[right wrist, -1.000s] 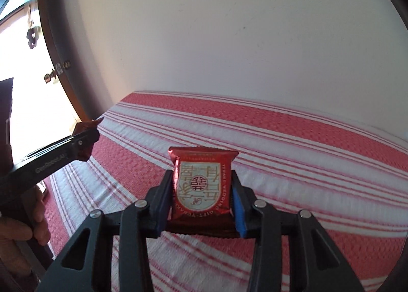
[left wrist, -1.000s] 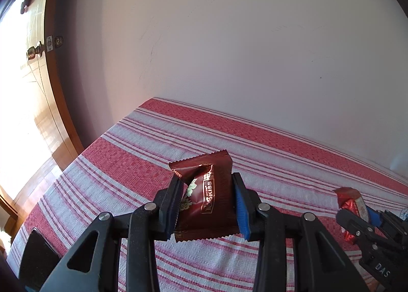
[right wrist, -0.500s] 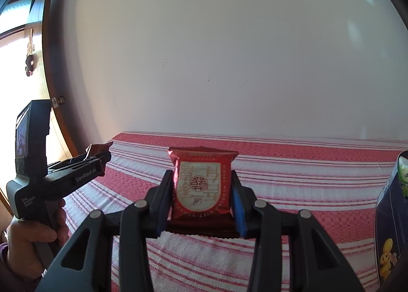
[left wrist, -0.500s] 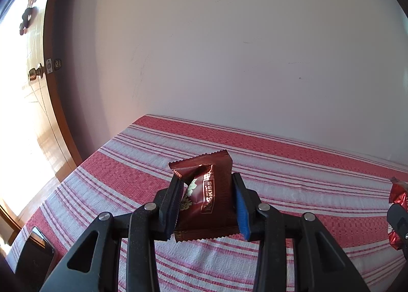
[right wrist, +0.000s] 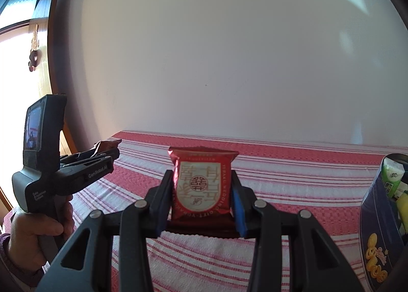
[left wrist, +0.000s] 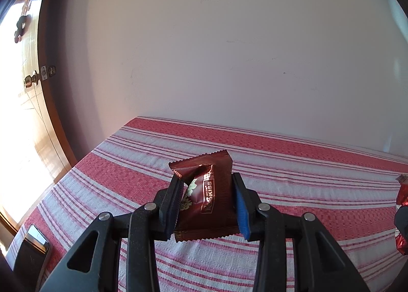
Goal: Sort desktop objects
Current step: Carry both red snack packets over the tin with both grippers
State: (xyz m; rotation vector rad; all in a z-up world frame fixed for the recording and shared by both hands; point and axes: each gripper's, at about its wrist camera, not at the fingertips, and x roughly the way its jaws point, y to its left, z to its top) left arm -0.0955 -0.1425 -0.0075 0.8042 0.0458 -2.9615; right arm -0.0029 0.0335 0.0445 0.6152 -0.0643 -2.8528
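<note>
My left gripper [left wrist: 207, 187] is shut on a dark brown candy packet [left wrist: 207, 197] with gold lettering, held above the red and white striped tablecloth [left wrist: 293, 172]. My right gripper [right wrist: 201, 185] is shut on a red packet [right wrist: 201, 185] printed with a cream shield emblem, also held over the cloth. In the right wrist view the left gripper [right wrist: 107, 150] shows at the left with its brown packet [right wrist: 105, 144], gripped by a hand [right wrist: 33, 228]. The red packet [left wrist: 403, 195] peeks in at the right edge of the left wrist view.
A dark blue snack bag [right wrist: 377, 236] stands at the right with a green packet [right wrist: 391, 173] and other items inside. A dark phone [left wrist: 30, 253] lies at the cloth's near left corner. A white wall rises behind the table; a wooden door [left wrist: 28, 83] is on the left.
The right gripper swung right and rose a little, so the blue snack bag came into its view. In the left wrist view the other gripper and red packet slid toward the right edge.
</note>
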